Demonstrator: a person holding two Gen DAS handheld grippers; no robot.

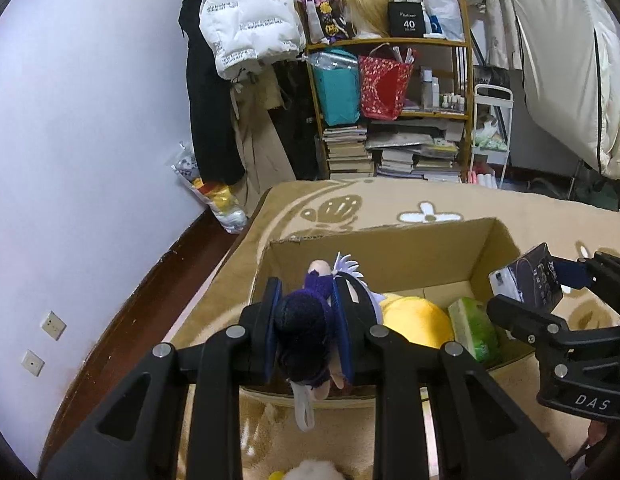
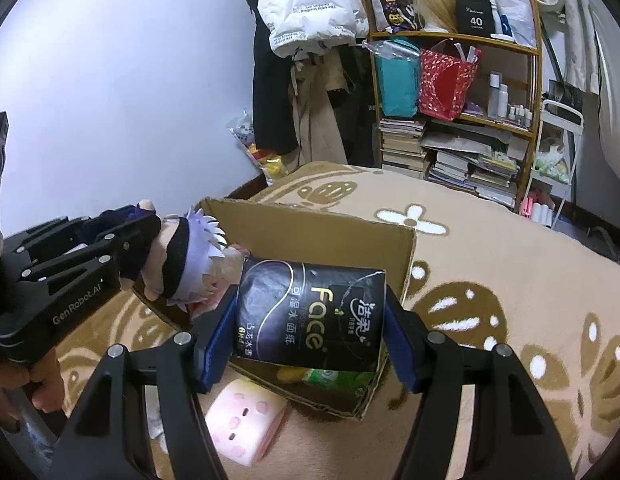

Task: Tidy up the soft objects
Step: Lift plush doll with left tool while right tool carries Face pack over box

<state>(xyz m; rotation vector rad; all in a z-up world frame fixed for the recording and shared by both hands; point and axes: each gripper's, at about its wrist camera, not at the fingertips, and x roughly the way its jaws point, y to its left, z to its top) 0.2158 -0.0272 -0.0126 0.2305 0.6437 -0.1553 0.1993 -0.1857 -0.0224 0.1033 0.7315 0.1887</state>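
Left wrist view: a doll (image 1: 310, 320) and a tissue pack (image 1: 526, 280) held over an open box (image 1: 374, 252) on a patterned rug (image 1: 450, 204).

Left gripper (image 1: 310, 320) is clamped on the dark-clothed doll above the box's near left edge; right gripper (image 2: 306, 320) squeezes the black tissue pack over its right side. Inside lie a yellow plush (image 1: 414, 316) and a green pack (image 1: 474, 328); a pink cushion (image 2: 242, 424) rests on the rug just outside.
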